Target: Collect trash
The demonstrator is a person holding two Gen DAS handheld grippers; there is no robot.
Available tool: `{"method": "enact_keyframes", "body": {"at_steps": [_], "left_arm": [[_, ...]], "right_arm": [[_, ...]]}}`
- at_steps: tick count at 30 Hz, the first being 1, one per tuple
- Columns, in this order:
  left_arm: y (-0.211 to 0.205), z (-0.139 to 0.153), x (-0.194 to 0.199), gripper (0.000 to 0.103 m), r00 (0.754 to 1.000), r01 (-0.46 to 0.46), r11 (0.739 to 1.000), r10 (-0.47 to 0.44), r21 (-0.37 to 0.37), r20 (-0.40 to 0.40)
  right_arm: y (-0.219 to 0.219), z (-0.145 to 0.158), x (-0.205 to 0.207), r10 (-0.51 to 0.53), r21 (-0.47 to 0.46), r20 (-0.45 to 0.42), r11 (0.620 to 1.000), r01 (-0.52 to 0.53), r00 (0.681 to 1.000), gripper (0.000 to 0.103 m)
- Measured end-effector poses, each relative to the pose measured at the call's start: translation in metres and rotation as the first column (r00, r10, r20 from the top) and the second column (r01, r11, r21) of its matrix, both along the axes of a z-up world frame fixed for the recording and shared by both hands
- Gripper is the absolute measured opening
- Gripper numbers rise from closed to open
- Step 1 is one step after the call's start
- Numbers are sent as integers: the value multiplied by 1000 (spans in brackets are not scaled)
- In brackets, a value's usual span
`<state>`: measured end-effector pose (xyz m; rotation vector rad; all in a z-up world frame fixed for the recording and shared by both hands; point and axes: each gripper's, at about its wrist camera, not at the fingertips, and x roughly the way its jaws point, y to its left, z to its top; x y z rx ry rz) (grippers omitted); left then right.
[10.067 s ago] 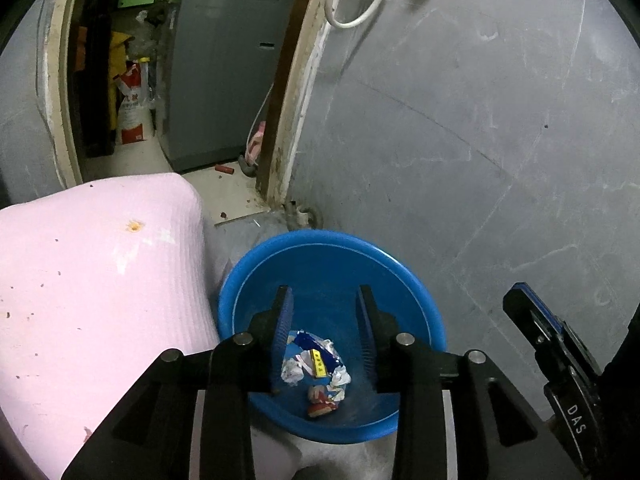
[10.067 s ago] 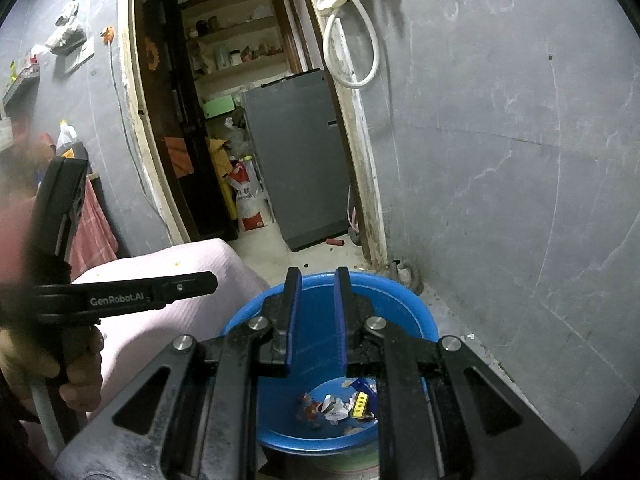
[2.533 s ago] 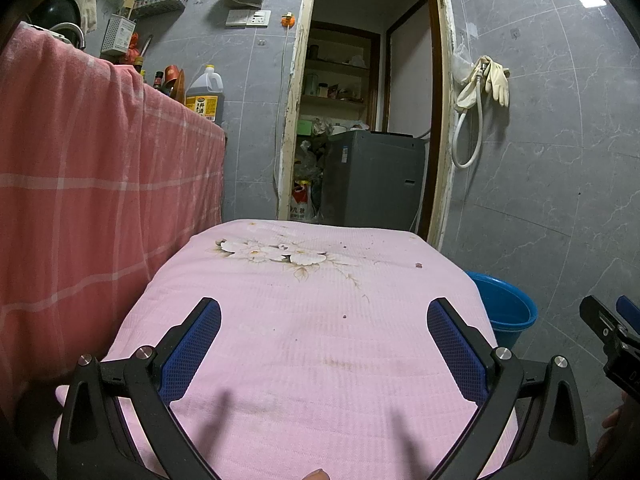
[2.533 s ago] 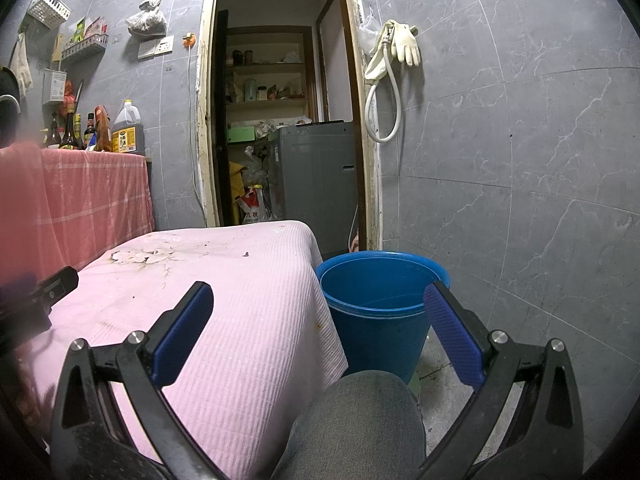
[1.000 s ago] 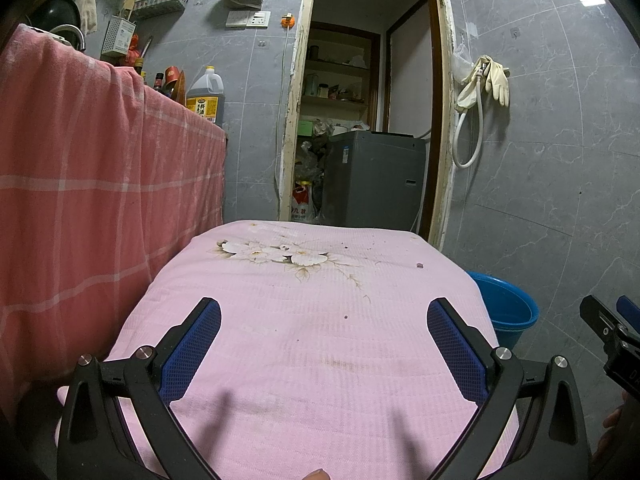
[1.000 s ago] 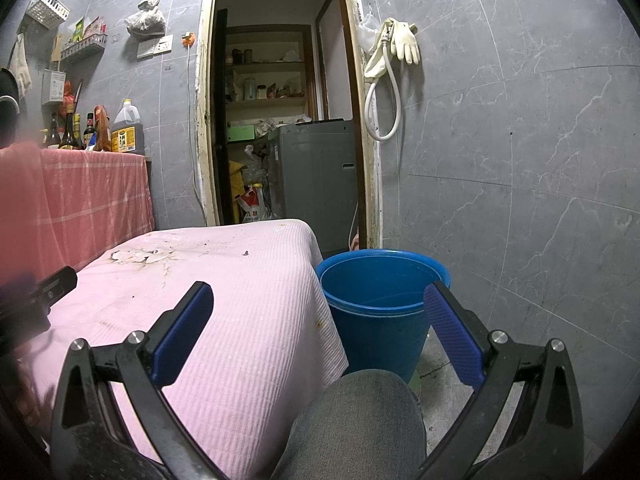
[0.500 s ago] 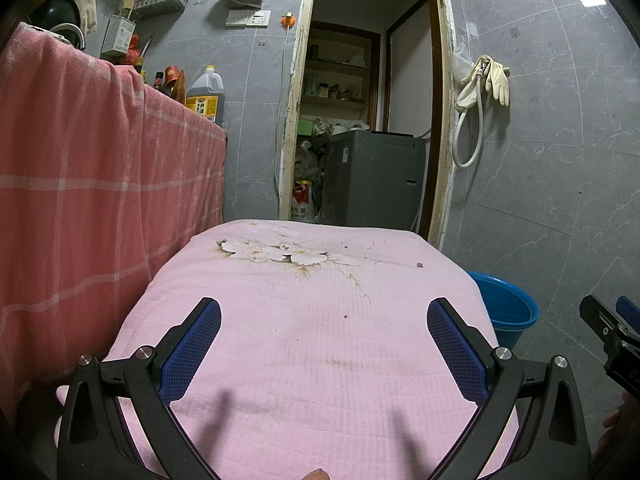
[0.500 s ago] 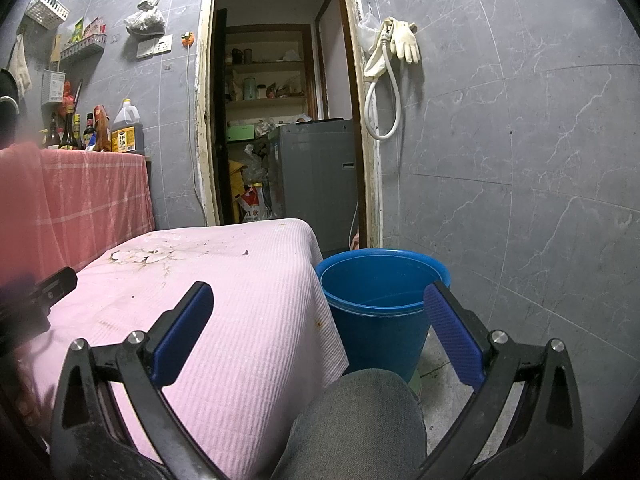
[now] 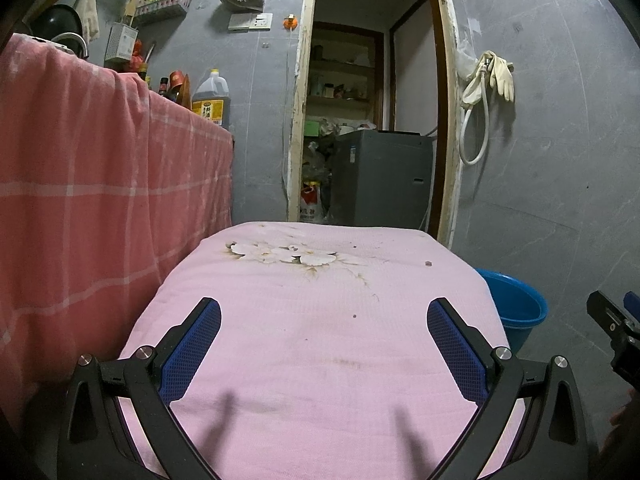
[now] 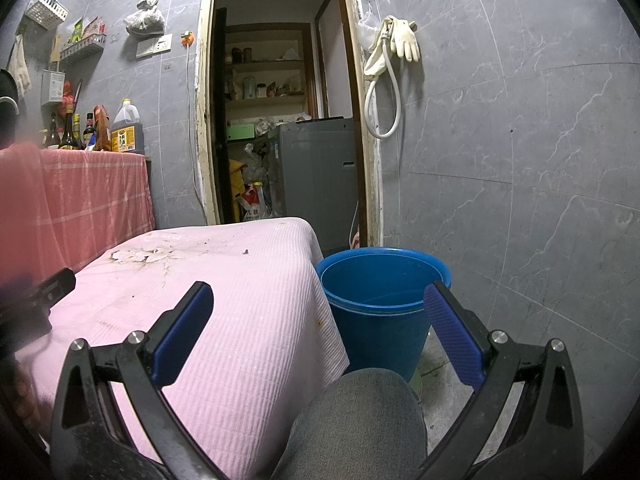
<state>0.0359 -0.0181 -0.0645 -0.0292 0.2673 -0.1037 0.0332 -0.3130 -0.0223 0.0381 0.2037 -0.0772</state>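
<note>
Left tongs [image 9: 324, 344] and right tongs [image 10: 318, 330] gape wide, empty, above ribbed pink worktop cloth [image 9: 320, 320]; round blue plastic bucket [image 10: 376, 312] beside it.

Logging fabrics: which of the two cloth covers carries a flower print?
The pink cover on the low table, flowers at its far end; the red cover on its left has only pale checks.
</note>
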Motion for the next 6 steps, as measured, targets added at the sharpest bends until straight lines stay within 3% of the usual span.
{"method": "enact_keyframes", "body": {"at_steps": [6], "left_arm": [[-1,-1,1,101,1000,-3,1000,3,10,-4]], "right_arm": [[0,0,-1,0,0,1,1000,0,1000,103]]}}
